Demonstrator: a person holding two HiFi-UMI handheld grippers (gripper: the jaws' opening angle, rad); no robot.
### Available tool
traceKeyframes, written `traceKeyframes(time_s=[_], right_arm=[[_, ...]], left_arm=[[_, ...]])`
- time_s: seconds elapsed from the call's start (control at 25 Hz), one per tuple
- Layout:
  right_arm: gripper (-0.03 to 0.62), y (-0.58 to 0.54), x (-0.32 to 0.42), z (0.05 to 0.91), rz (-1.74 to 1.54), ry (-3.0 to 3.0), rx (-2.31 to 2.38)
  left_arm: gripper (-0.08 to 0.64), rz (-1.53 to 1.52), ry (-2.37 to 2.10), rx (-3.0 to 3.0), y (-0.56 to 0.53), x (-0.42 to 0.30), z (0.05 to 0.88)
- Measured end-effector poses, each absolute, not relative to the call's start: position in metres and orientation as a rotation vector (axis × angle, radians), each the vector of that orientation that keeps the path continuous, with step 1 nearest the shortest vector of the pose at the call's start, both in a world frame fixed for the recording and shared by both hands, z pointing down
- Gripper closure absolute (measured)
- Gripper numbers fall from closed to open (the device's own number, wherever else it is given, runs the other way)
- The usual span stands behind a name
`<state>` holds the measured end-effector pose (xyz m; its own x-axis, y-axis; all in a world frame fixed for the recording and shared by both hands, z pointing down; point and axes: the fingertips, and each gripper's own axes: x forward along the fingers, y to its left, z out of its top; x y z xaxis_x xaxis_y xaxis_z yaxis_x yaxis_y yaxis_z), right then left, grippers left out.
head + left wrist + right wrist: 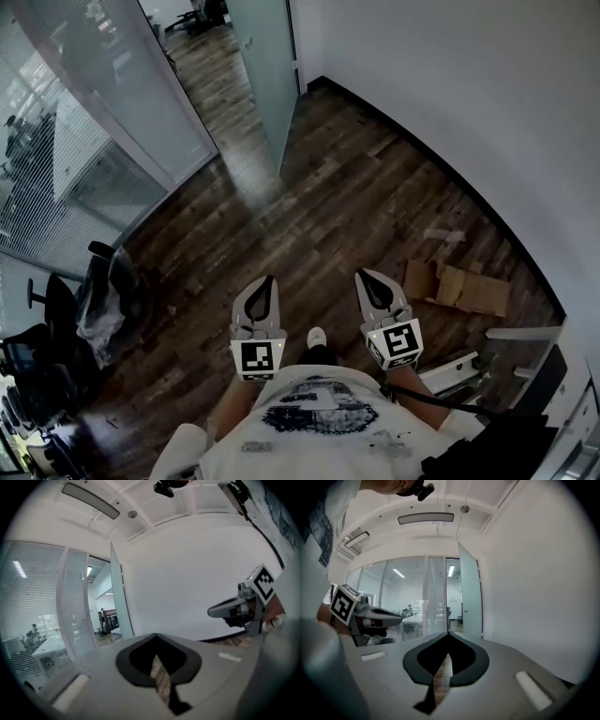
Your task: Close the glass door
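Observation:
The frosted glass door stands swung open at the far end of the room, next to the white wall; it also shows in the left gripper view and the right gripper view. Both grippers are held side by side low in front of the person, pointing toward the doorway and well short of it. My left gripper has its jaw tips together with nothing between them. My right gripper is likewise shut and holds nothing.
A glass wall with blinds runs along the left of the doorway. Office chairs stand at the left. Flattened cardboard lies on the wooden floor by the white wall at the right.

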<state>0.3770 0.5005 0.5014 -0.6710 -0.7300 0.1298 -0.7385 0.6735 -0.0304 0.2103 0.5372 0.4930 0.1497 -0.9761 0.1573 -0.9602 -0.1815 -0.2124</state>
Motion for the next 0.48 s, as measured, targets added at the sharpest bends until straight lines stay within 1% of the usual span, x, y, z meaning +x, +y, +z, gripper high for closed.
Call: traceKeyframes(time_s=[0.28,0.48], right_arm=[[0.597,0.455,0.353,0.501,0.099,-2.741,1.253],[0.597,0.444,0.365,0.503,0.122,-2.673,1.311]], left_arm=[[0.560,-0.407,1.937,-2.366,0.490,0.178,0.500],[0.559,-0.370,1.932,-2.399,0.473,0.177,0.502]])
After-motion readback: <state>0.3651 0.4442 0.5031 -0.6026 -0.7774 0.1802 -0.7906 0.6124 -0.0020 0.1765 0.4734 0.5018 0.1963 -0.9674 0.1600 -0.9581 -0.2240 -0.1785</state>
